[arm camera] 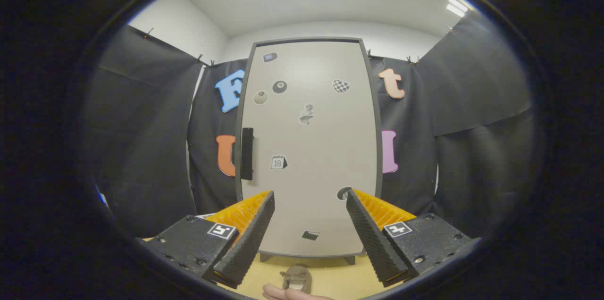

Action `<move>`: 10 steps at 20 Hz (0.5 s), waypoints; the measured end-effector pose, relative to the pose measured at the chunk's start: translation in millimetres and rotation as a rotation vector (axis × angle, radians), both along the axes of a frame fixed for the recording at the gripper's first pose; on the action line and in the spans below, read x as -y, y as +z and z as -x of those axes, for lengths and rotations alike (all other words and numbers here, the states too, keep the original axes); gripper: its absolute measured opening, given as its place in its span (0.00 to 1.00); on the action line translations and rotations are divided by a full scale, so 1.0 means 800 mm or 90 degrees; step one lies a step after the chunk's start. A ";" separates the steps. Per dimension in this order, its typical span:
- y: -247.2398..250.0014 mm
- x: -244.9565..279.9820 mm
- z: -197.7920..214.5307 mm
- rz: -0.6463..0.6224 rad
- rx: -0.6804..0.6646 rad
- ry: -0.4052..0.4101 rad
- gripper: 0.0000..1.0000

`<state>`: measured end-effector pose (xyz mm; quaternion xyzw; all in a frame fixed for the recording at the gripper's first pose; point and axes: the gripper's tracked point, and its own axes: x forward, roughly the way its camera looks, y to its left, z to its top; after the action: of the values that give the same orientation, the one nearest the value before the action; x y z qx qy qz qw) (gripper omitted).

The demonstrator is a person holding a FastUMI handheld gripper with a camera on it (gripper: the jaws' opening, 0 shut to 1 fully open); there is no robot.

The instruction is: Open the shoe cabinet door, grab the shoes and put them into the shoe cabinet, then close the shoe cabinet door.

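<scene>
Grey shoe cabinet door (309,149) closed, one shoe (296,279), gripper (310,205) open

The shoe cabinet (309,149) is standing upright, straight ahead of the tongs (309,201) and well beyond them. It is tall and pale grey with a darker grey edge, and it is resting on short feet on the yellowish floor. Its door is sitting shut. A black handle (247,154) is running up and down along the door's left edge, about halfway up. Small stickers are dotting the door. A brownish shoe (296,277) is lying on the floor in front of the cabinet, below the gap between the wide-apart fingers, and it is too blurry to tell more
</scene>
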<state>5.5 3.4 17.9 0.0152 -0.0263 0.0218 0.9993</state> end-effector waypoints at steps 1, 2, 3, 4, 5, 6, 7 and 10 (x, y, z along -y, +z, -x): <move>0.003 -0.008 -0.007 -0.002 0.001 0.010 0.99; 0.006 -0.016 -0.013 -0.003 0.001 0.018 0.99; 0.010 -0.023 -0.021 -0.003 0.000 0.023 0.99; 0.015 -0.032 -0.031 0.001 0.003 0.028 0.99; 0.022 -0.041 -0.042 0.008 0.008 0.034 0.99; 0.029 -0.051 -0.054 0.017 0.016 0.041 0.99; 0.037 -0.061 -0.067 0.021 0.023 0.049 0.99; 0.043 -0.107 -0.106 0.008 0.002 0.101 0.99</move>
<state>90.1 88.8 52.0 0.0112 -0.0268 0.1009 0.9945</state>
